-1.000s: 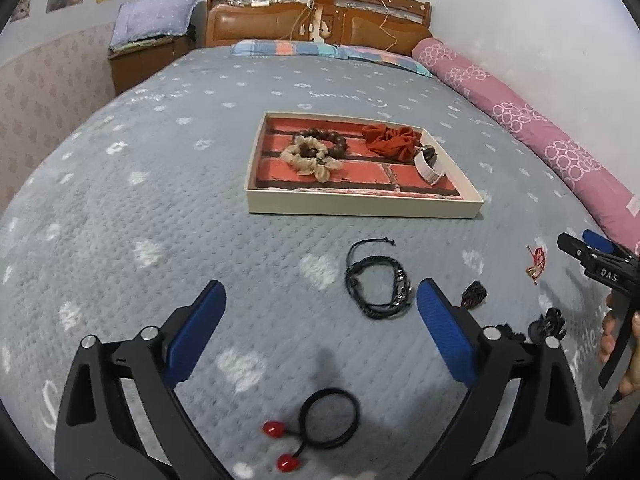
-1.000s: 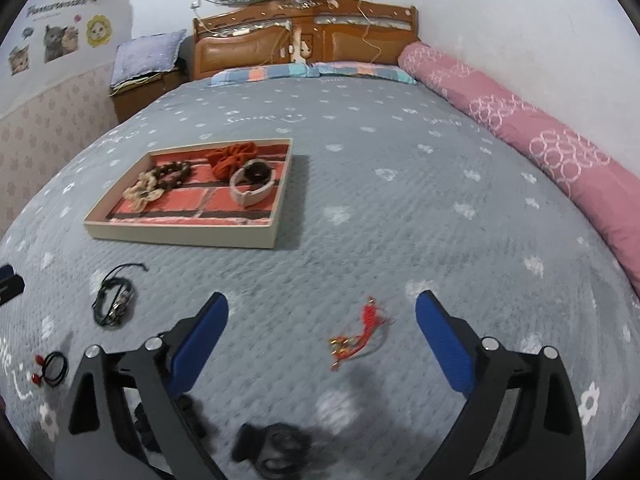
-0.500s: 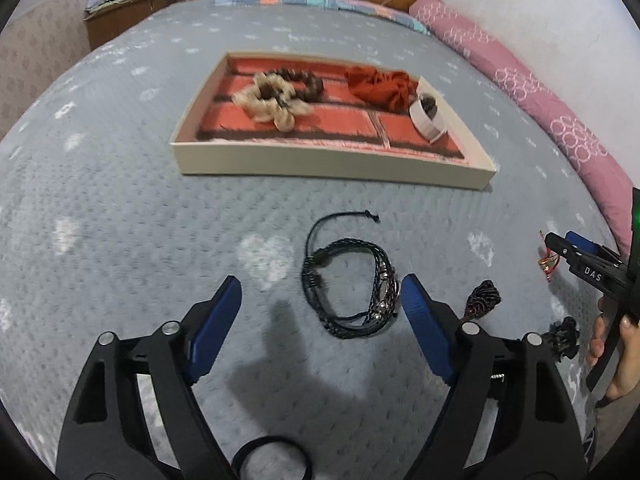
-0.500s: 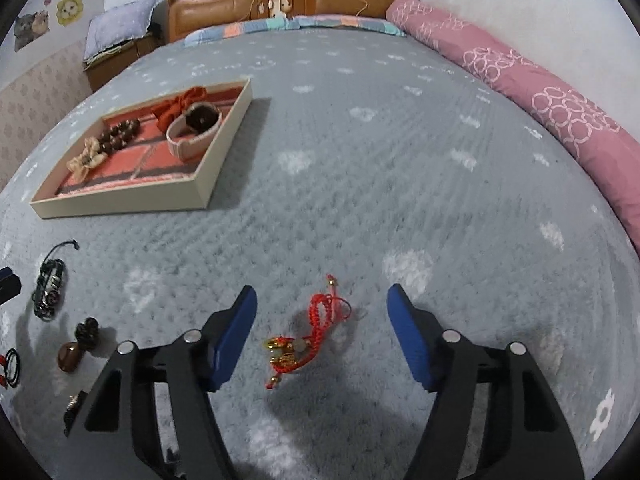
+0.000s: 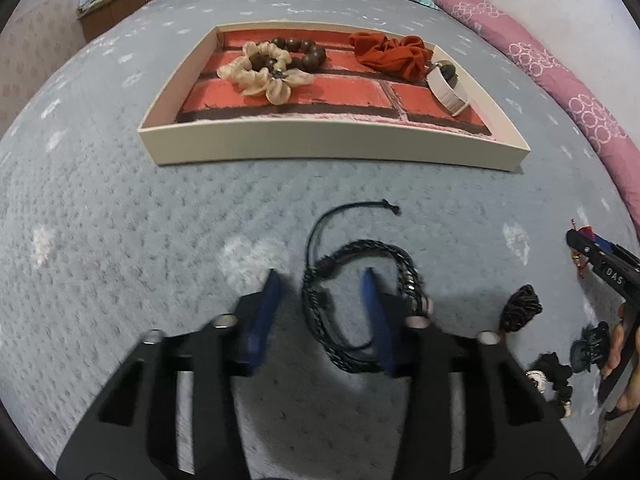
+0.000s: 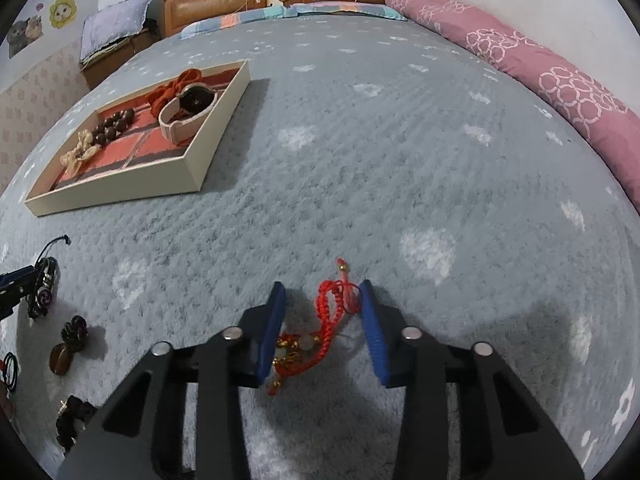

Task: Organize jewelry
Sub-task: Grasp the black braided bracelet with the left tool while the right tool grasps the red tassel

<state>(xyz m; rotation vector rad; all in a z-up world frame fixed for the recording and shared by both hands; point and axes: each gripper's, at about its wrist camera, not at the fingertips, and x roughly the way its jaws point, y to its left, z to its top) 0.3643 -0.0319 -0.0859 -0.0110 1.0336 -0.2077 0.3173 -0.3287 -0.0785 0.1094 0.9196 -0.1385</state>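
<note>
white letters "das" on right gripper [image 5: 612,278] body, seen from left wrist view; nothing else legible.

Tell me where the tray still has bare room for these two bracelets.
In the tray, the front strip along the near wall is bare, widest between the beige scrunchie and white watch. The back row is crowded: wooden beads and red scrunchie.

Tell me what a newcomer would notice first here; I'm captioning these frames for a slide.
Probably the cream tray with its brick-pattern floor, on the grey bedspread, holding a rust scrunchie, wooden bead bracelet and watch. Nearer, the left gripper straddles one side of a black braided bracelet; the right gripper brackets a red cord bracelet. Both have their jaws open.
</note>
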